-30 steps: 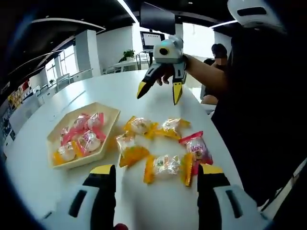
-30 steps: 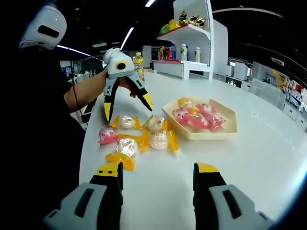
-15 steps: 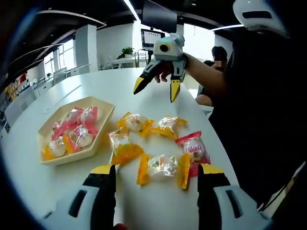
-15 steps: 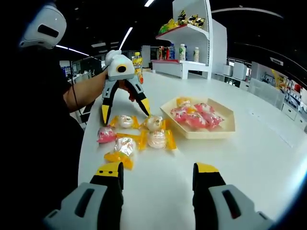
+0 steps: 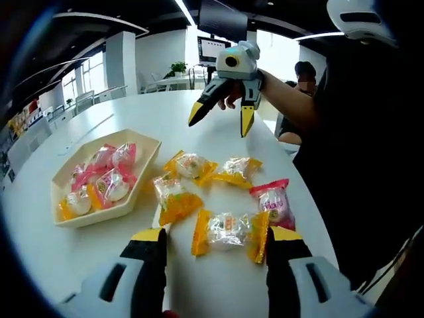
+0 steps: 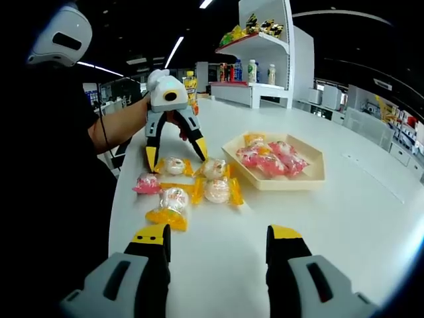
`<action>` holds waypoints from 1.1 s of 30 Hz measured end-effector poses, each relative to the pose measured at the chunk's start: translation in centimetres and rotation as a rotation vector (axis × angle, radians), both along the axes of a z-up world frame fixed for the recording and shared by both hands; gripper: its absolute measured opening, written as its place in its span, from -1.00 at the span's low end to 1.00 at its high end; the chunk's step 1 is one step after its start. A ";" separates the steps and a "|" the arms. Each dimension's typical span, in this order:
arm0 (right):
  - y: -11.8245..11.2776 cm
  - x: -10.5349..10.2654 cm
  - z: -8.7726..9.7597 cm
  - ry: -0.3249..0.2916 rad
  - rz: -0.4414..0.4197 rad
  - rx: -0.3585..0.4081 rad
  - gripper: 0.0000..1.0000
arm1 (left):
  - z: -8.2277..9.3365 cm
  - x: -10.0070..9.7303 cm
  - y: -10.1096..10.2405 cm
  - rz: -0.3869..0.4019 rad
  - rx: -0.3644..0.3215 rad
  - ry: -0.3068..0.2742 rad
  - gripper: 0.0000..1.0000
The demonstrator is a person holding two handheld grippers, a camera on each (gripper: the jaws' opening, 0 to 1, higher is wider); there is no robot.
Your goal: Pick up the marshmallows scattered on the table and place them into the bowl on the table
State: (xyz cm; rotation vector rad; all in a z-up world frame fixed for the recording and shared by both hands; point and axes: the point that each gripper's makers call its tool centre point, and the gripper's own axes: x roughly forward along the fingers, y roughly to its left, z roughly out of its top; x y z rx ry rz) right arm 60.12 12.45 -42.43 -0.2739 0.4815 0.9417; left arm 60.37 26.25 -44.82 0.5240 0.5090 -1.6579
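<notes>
On the white counter (image 5: 218, 129), both grippers' fingers are spreading wide, the left gripper (image 6: 173, 148) straddling a marshmallow (image 6: 175, 165) near the bowl (image 6: 317, 173).

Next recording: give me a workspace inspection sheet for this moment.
Surface: white table, otherwise bare.
Job's things: five wrapped marshmallows loose on it, four yellow, one pink; hexagonal bowl already holds several.
Clutter: nothing seen.
Grippers: left gripper open, its jaws astride the nearest yellow marshmallow; right gripper open, held off the table.
Cables: nothing seen.
Surroundings: shelf unit with bottles and snacks; a seated person behind.
</notes>
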 end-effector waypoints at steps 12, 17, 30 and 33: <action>-0.2 0.0 0.0 0.002 -0.007 -0.005 0.13 | -0.1 0.2 -0.3 -0.010 -0.006 0.000 0.12; -0.2 0.0 -0.2 0.006 -0.014 -0.002 0.13 | 0.0 0.7 -0.3 0.010 -0.007 -0.012 0.07; -0.2 -0.2 -0.3 0.009 -0.016 0.003 0.13 | -0.2 1.5 -0.5 0.057 -0.001 -0.016 0.00; -0.2 -0.3 -0.4 0.010 -0.015 0.002 0.13 | -0.2 1.6 -0.5 0.060 0.000 -0.025 -0.02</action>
